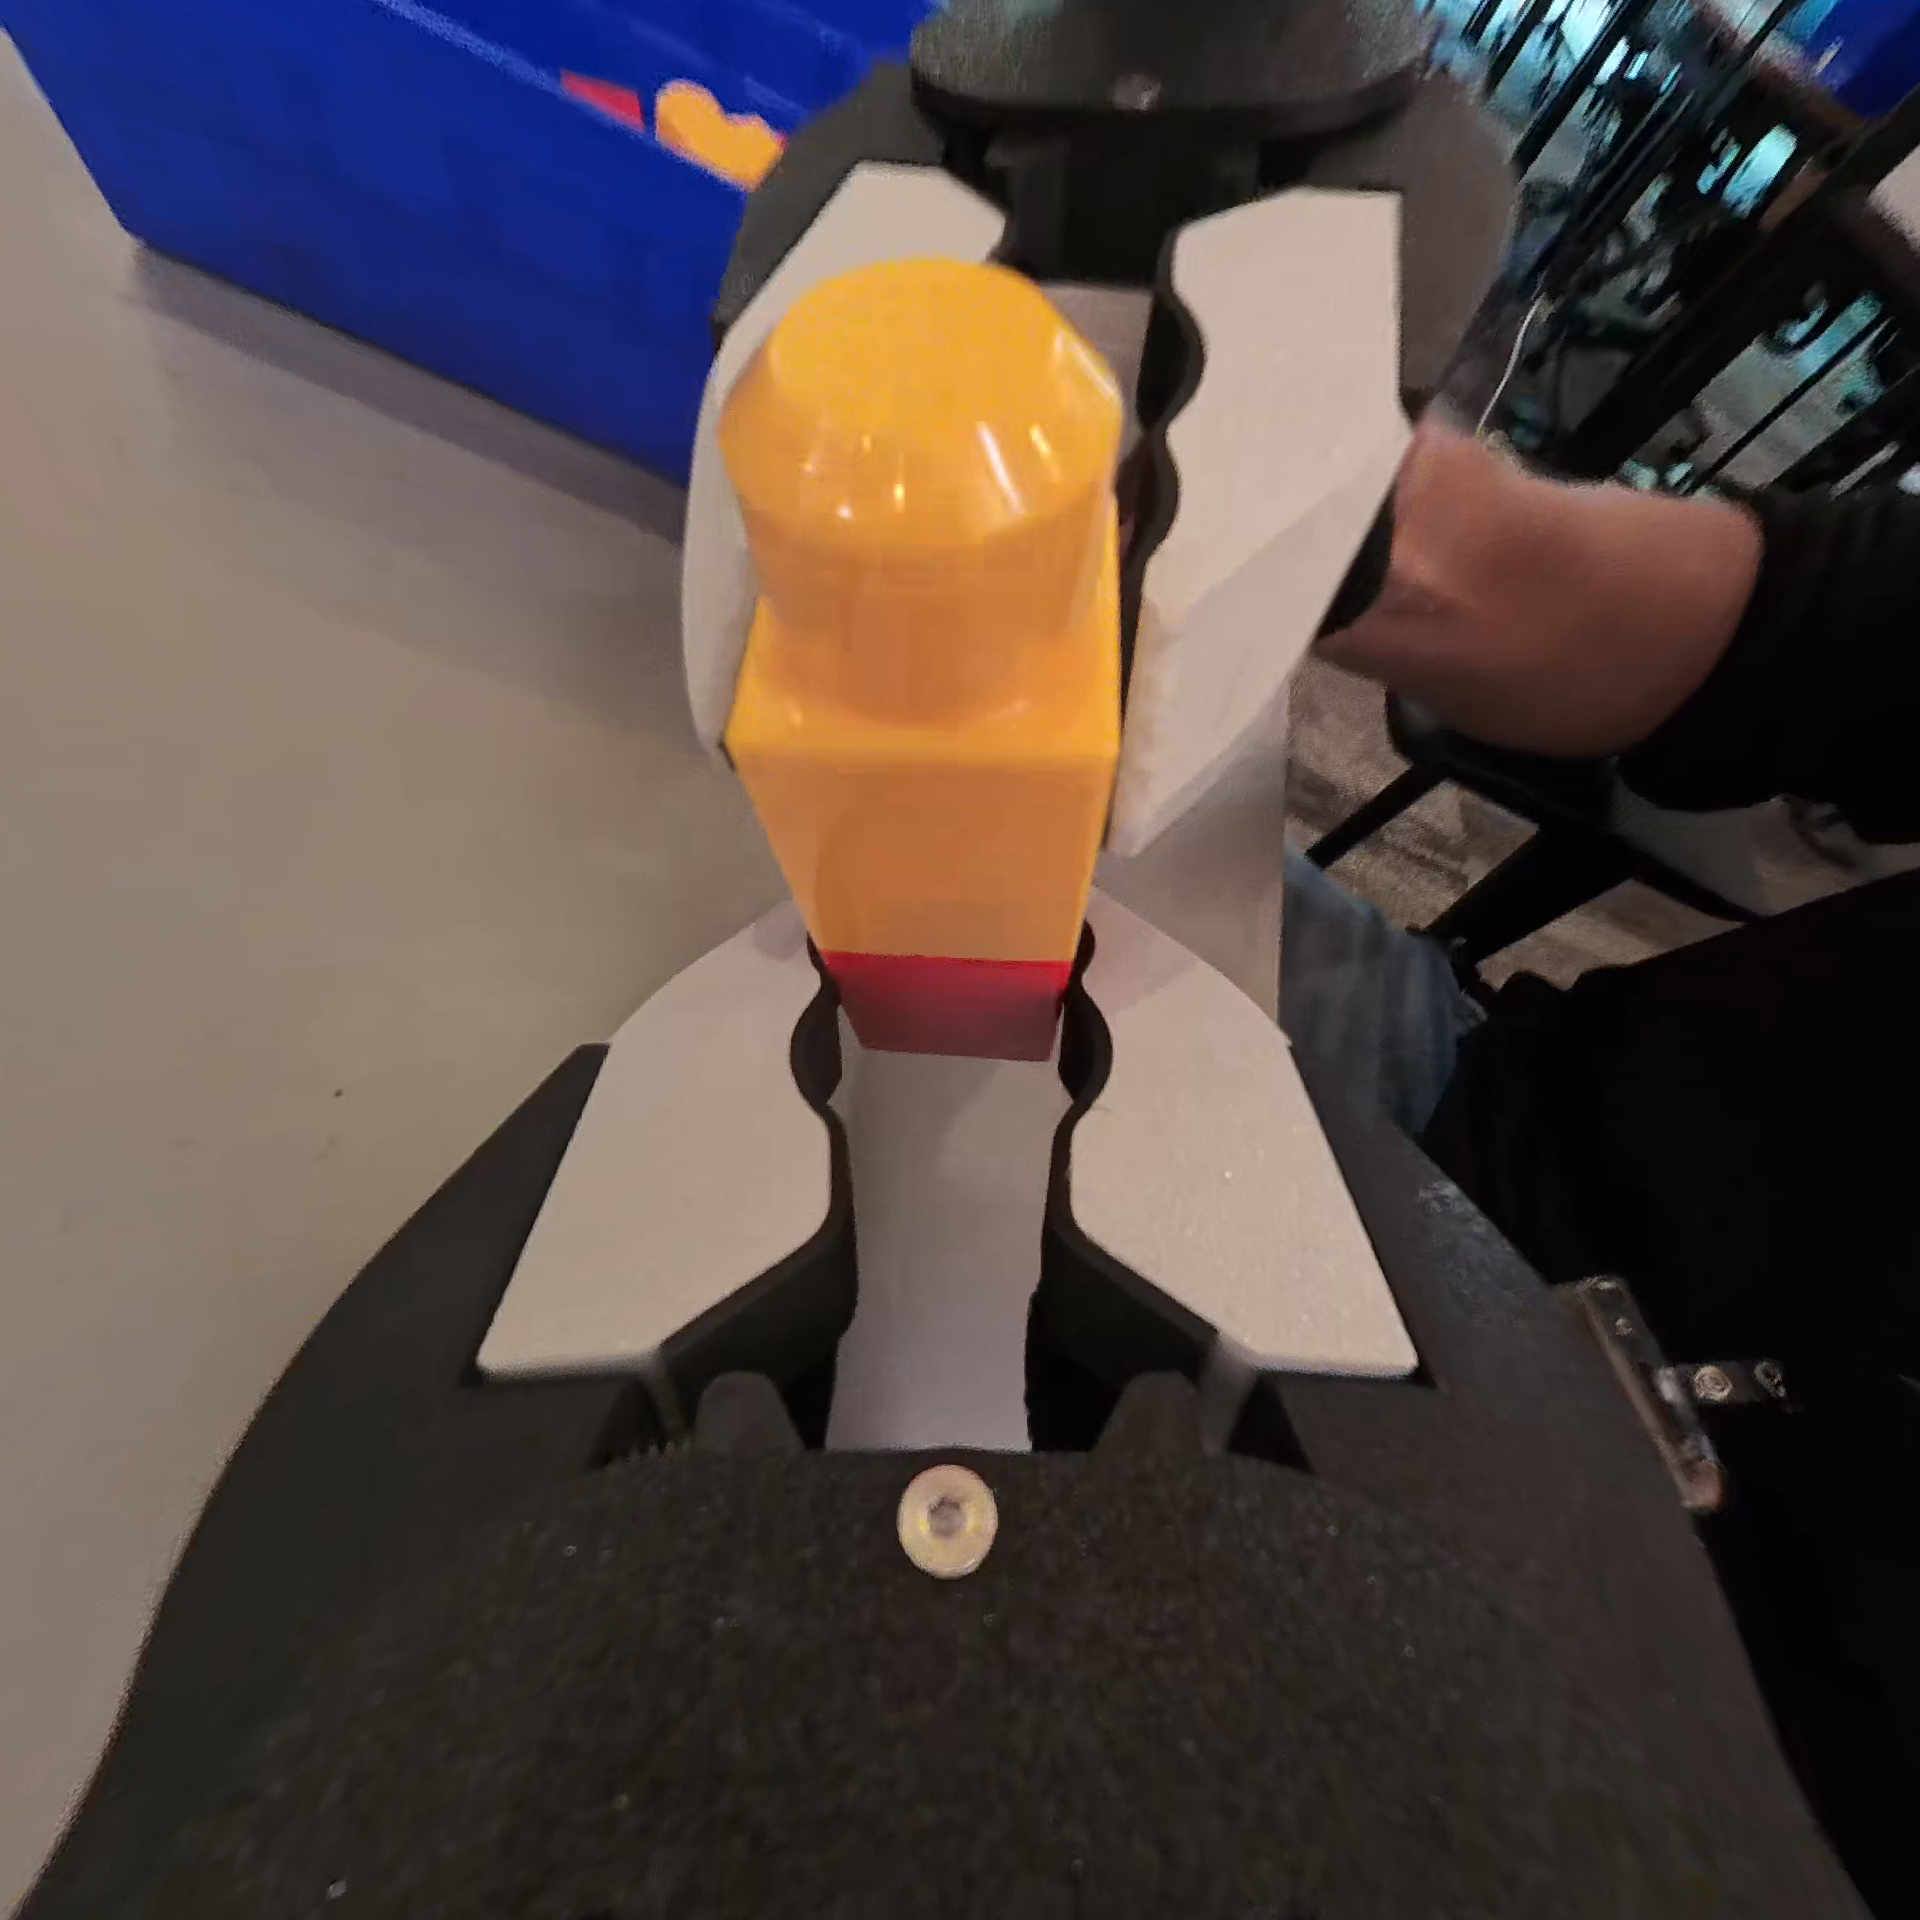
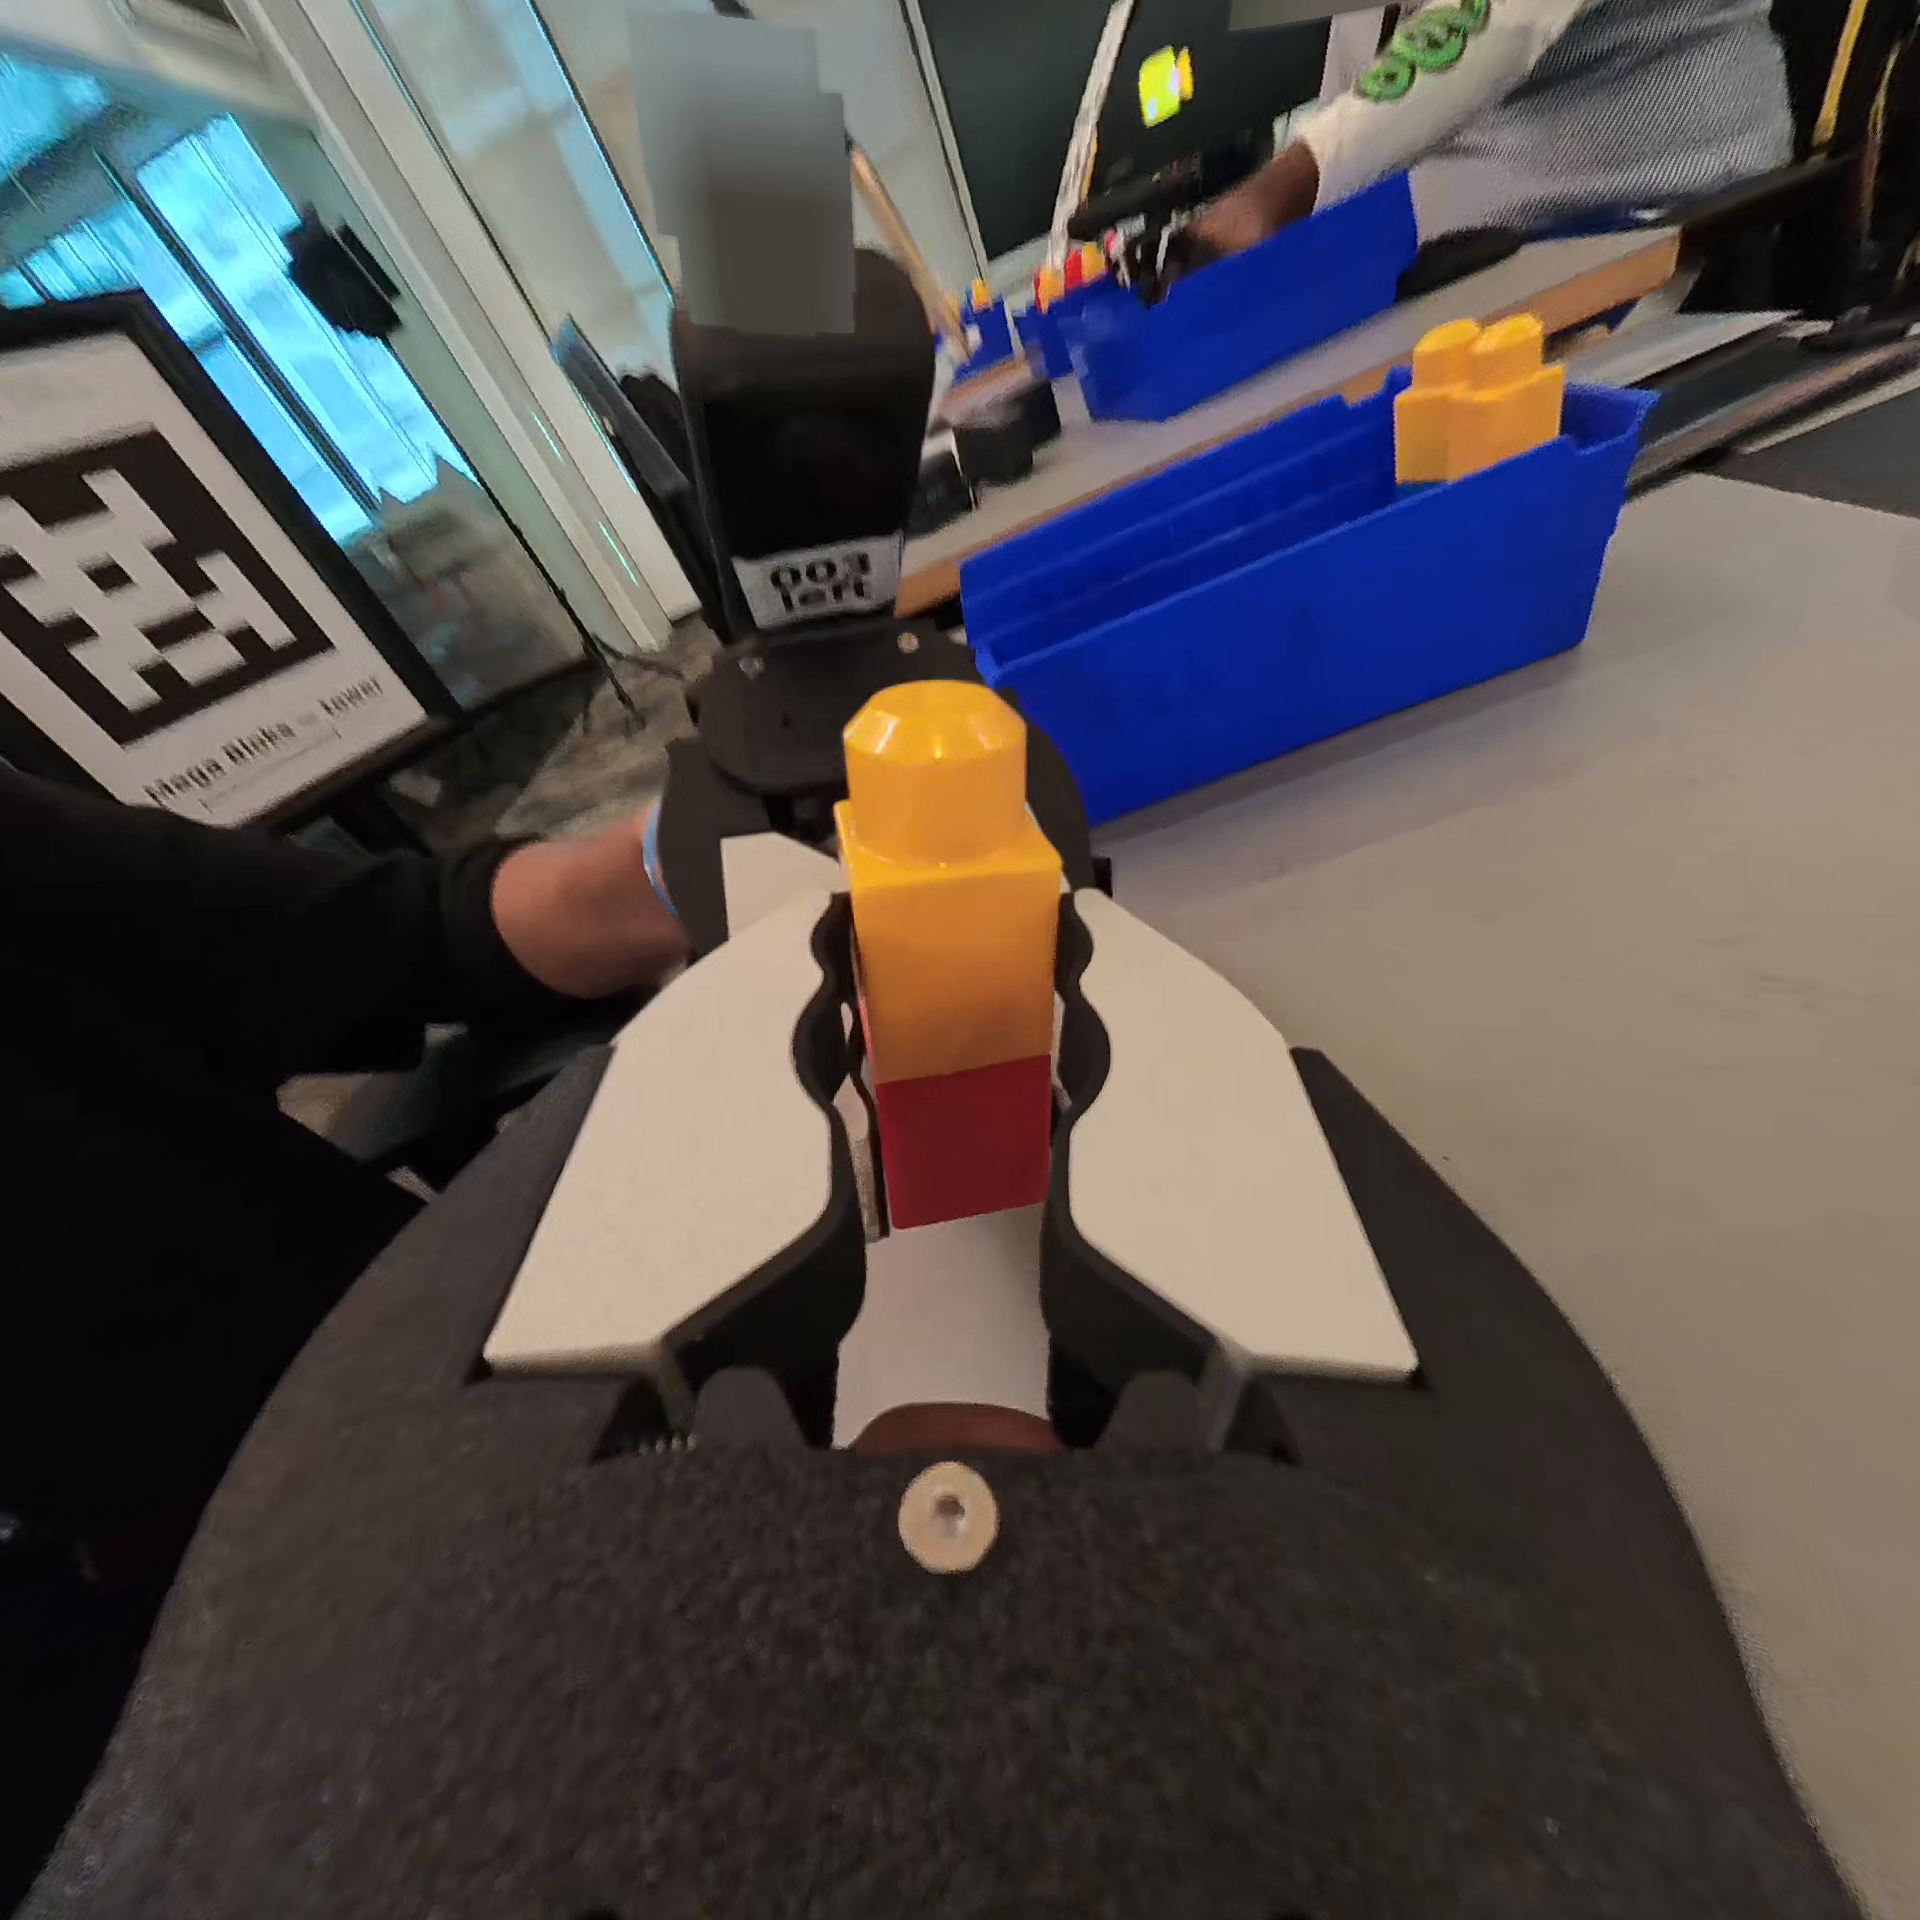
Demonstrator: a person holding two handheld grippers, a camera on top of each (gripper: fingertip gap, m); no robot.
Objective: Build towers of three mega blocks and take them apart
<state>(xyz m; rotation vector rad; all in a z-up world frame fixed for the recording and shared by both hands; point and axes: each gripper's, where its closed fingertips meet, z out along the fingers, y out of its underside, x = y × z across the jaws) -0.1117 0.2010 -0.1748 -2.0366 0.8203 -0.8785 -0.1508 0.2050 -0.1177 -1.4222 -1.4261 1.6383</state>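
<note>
A small tower, an orange block (image 1: 925, 644) pressed on a red block (image 1: 951, 1003), is held between both grippers over the grey table (image 1: 260, 831). My left gripper (image 1: 951, 977) is shut on the red block at its fingertips. My right gripper faces it from the far side, and its white fingers (image 1: 1268, 436) flank the orange block. In the right wrist view my right gripper (image 2: 951, 914) is shut on the orange block (image 2: 951, 935), with the red block (image 2: 961, 1143) below it. One finger (image 2: 769, 873) of the left gripper shows behind.
A blue bin (image 2: 1299, 623) stands on the table (image 2: 1558, 935) behind the tower and holds orange blocks (image 2: 1475, 405); it also shows in the left wrist view (image 1: 416, 208). A framed marker sign (image 2: 156, 582) stands left. Another person works at a second blue bin (image 2: 1247, 301) farther back. The gap from one gripper's tips to the other's is roughly 6 cm.
</note>
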